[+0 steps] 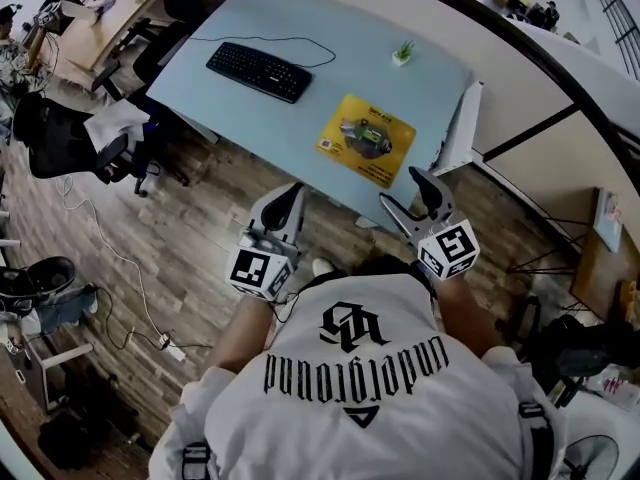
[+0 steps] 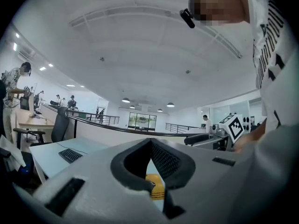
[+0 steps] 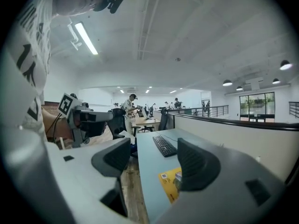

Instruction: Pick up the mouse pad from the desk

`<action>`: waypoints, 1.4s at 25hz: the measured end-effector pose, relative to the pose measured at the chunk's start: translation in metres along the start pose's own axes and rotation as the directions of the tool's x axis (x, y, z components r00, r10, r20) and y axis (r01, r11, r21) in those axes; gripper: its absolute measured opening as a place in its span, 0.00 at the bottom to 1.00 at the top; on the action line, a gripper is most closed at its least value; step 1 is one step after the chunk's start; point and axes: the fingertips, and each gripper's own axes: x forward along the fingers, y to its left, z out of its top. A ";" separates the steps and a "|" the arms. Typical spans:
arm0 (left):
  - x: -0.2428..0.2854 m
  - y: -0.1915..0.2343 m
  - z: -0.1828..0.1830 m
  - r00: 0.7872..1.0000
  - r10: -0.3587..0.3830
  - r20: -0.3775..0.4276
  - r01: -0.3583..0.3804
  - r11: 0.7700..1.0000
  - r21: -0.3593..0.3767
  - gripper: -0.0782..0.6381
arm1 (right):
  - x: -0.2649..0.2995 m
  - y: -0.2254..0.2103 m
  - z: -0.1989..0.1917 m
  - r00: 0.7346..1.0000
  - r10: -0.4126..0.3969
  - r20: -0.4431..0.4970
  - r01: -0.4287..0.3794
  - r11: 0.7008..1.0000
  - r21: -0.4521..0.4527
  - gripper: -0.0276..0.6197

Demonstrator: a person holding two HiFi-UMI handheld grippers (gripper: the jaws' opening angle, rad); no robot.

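Two grippers and three items on one desk are noted. The desk (image 1: 300,118), pale blue, is the largest thing and carries all that the task concerns.

- **Mouse pad:** The mouse pad (image 1: 367,139), yellow, lies flat on the desk near its front edge, toward its right end, untouched. It is judged the first item within reach on approach.
- **Keyboard:** The keyboard (image 1: 259,71) sits farther back on the desk, toward its left end, so it should not hinder a lift.
- **Right gripper:** The right gripper (image 1: 412,194) hovers short of the desk's front edge, jaws spread and empty. It is judged ready for the pad.
- **Left gripper:** The left gripper (image 1: 290,196), also short of the desk's front edge, has its jaw tips pressed together on nothing.
- **Plant:** A small plant (image 1: 403,53) stands by the desk's back edge.
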 end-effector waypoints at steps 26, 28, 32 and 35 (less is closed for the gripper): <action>0.183 0.009 -0.040 0.984 -0.126 -0.125 0.126 0.992 -0.015 0.12 | 0.025 -0.167 -0.034 0.990 -0.139 0.007 0.136 0.979 0.152 0.51; 0.200 0.008 -0.043 0.980 -0.144 -0.137 0.143 0.990 -0.016 0.12 | 0.024 -0.179 -0.038 0.988 -0.154 -0.001 0.152 0.975 0.164 0.51; 0.230 0.011 -0.039 0.977 -0.166 -0.136 0.166 0.986 -0.011 0.12 | 0.021 -0.194 -0.042 0.983 -0.183 -0.021 0.184 0.967 0.176 0.52; 0.253 0.016 -0.042 0.969 -0.197 -0.148 0.197 0.980 -0.019 0.12 | 0.023 -0.203 -0.049 0.977 -0.206 -0.047 0.211 0.959 0.189 0.52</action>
